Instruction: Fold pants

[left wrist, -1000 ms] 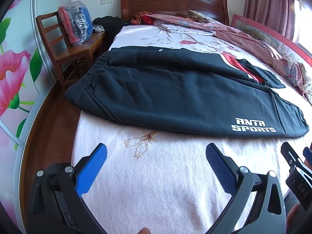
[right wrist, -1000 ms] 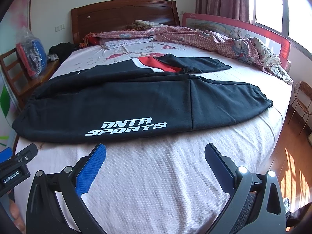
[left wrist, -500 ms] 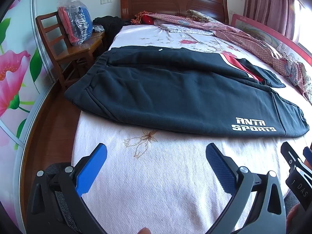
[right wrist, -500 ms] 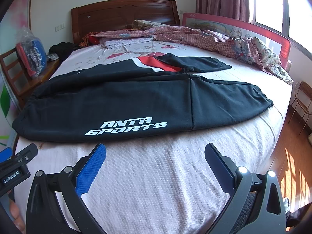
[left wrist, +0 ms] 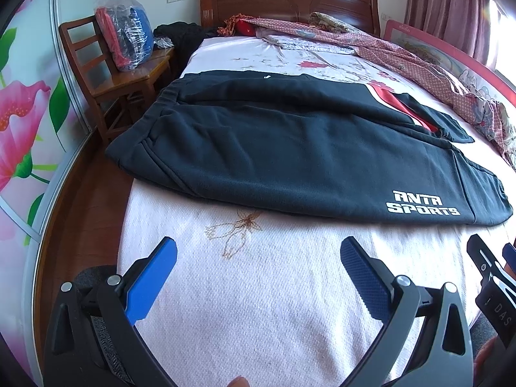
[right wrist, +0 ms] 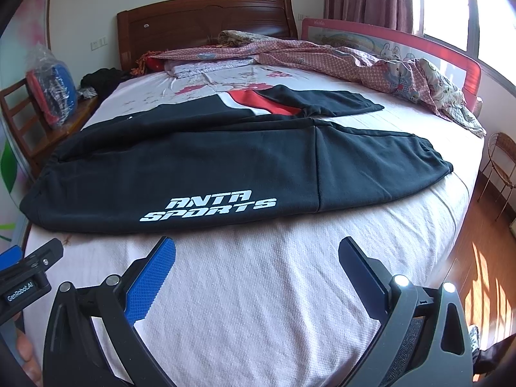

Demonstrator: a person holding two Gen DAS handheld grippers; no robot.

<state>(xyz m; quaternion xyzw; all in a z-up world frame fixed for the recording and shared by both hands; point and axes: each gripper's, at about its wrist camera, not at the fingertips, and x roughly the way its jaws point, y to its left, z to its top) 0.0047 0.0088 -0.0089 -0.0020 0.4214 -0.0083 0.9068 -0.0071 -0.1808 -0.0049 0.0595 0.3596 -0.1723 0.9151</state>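
1. bed (left wrist: 264, 306) in pale pink sheet, wooden headboard (right wrist: 206, 19) at wall.
2. black pants (right wrist: 200, 174) lie flat across bed, white logo near front edge.
3. left gripper (left wrist: 258, 258), right gripper (right wrist: 256, 254): jaws spread, holding nothing, short of pants.
4. wooden chair (left wrist: 129, 77) beside bed.

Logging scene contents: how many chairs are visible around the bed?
2: a wooden chair left of the bed, holding a plastic bag; a wire-frame chair right of it. Others may be hidden.
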